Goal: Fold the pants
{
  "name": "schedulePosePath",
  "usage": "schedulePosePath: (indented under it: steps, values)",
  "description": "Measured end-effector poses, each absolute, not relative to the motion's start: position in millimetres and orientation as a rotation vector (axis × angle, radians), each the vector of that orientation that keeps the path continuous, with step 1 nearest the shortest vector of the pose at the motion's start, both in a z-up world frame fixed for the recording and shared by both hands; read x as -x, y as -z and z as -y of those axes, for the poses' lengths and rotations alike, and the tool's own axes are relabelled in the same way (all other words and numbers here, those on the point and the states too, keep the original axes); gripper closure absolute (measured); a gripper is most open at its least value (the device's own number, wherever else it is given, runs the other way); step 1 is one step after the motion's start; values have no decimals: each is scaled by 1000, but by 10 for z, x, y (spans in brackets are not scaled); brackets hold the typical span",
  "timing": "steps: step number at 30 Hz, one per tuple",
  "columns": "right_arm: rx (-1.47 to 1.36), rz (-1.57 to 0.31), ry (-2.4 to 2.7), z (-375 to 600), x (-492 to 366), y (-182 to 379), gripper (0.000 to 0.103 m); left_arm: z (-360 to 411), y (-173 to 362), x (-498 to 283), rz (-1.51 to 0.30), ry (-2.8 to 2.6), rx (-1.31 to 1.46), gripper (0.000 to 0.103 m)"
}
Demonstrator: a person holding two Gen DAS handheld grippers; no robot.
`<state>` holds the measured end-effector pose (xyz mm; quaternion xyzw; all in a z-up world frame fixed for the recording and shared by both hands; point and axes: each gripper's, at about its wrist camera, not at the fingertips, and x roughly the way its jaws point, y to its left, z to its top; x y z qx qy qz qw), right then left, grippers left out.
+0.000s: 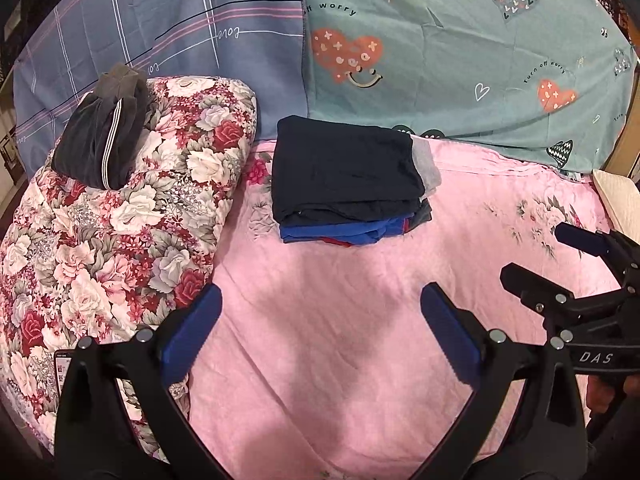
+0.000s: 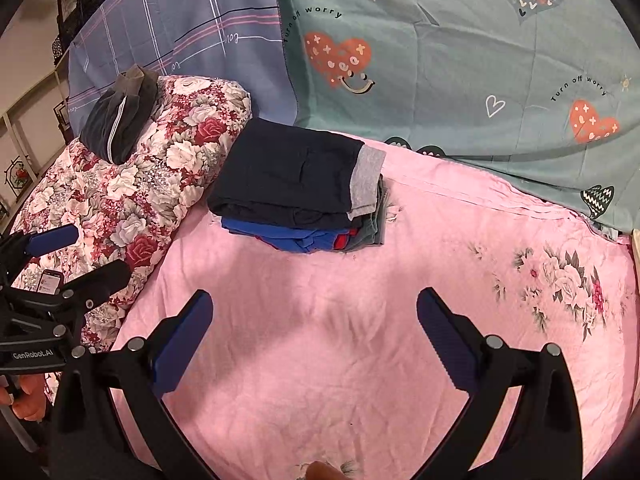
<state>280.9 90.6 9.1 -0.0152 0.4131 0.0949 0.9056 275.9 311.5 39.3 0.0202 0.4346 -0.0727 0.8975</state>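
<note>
A stack of folded clothes [image 1: 348, 184] lies on the pink bed sheet [image 1: 340, 340]; dark navy pants with a grey waistband are on top, blue and red garments below. The stack also shows in the right wrist view [image 2: 296, 192]. Crumpled dark grey pants with a white side stripe [image 1: 104, 136] sit on the floral quilt [image 1: 120, 220], also in the right wrist view [image 2: 120, 120]. My left gripper [image 1: 320, 320] is open and empty above the sheet, short of the stack. My right gripper [image 2: 314, 328] is open and empty beside it, and shows in the left wrist view [image 1: 540, 256].
A blue plaid cover [image 1: 180, 20] and a teal heart-print cover [image 1: 460, 48] stand behind the bed. A phone [image 2: 50, 280] lies on the floral quilt [image 2: 140, 200] near the left gripper [image 2: 84, 254]. A cream pillow [image 1: 620, 196] is at the right edge.
</note>
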Motion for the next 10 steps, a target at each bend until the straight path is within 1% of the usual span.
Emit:
schedulePosePath:
  steps: [10]
  values:
    - [34,-853,-204,-909,-2801,-103,1,-3148,-400,-2752,-903,140,-38,2]
